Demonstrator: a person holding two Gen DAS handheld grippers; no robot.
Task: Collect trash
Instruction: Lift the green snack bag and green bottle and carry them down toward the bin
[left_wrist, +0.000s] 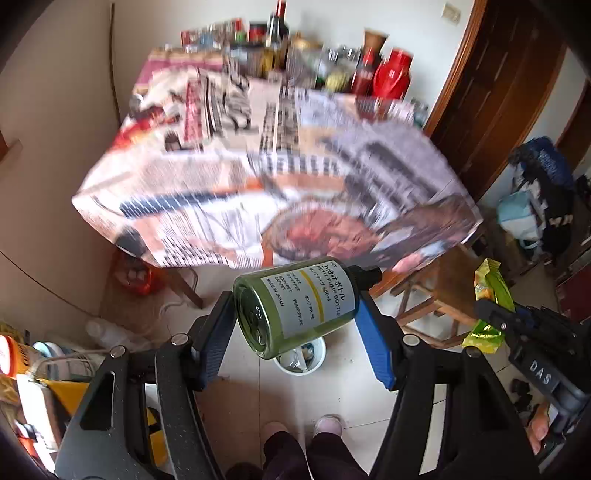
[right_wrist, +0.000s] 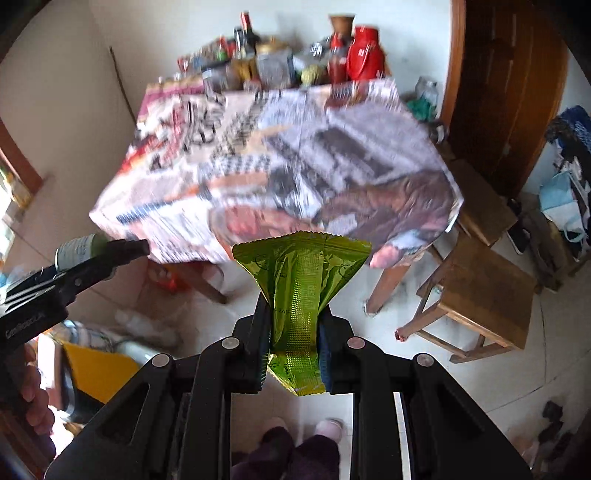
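Where stools (right_wrist: 480, 295) stand, papered table (left_wrist: 258, 177) ahead

— What's carrying everything?
— I've got a table (left_wrist: 258, 177) draped in newsprint, with bottles and jars (left_wrist: 280, 48) crowding its far edge.
— And below?
— Pale tiled floor (left_wrist: 343, 391): a white bucket (left_wrist: 314, 363) and a wooden stool (right_wrist: 480, 295).

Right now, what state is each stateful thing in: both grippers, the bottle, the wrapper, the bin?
left gripper: shut on the green pump bottle
green pump bottle: held sideways, capped
right gripper: shut on the green wrapper
green wrapper: pinched, crumpled
white bin: on floor, open, holding trash
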